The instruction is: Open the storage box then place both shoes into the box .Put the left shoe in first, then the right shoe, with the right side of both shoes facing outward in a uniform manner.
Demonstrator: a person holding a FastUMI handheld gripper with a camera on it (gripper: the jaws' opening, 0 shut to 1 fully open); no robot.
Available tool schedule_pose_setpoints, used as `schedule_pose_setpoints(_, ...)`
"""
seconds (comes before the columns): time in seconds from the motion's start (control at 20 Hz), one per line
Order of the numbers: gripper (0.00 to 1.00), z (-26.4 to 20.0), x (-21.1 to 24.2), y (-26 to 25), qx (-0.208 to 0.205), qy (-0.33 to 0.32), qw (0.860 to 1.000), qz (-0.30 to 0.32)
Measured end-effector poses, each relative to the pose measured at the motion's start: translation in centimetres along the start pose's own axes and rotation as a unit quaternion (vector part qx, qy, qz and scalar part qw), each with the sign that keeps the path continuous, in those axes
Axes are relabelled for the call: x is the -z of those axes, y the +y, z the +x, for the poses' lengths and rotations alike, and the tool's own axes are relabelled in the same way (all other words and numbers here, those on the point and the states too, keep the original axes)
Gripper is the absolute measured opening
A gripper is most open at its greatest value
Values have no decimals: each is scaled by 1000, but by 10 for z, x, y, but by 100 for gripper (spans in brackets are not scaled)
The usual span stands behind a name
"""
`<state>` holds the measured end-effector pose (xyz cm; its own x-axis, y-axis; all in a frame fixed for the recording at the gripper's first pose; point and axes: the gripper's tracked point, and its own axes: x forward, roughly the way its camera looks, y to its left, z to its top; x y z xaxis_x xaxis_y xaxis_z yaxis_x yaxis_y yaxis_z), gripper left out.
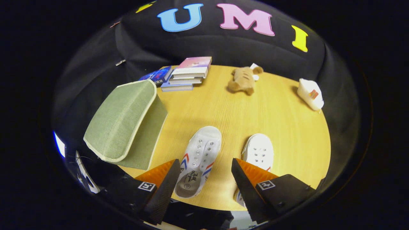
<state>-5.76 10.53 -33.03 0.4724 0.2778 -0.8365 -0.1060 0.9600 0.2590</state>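
Wide-open and empty, the gripper [204, 179] hovers tilted down over the left shoe [198, 159] between its fingers.

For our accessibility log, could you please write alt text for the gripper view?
The open gripper hovers over two white shoes on a wooden table, empty. A closed green storage box sits beside them; books, a plush toy lie beyond.

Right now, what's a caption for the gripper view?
Open claw hovers over two white shoes beside a green storage box.
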Motion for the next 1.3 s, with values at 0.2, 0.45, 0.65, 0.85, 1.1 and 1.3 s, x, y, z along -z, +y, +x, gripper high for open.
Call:
schedule_pose_setpoints(0.2,98,14,-8,13,-31,-15,999,28)
schedule_pose_setpoints(0.45,98,5,-39,115,-274,-5,958,88)
schedule_pose_setpoints(0.65,97,7,-55,148,-399,50,899,174)
schedule_pose_setpoints(0.85,97,17,-59,173,-477,95,842,235)
schedule_pose_setpoints(1.1,96,26,-66,191,-549,126,773,290)
schedule_pose_setpoints(1.3,95,29,-71,191,-585,141,727,330)
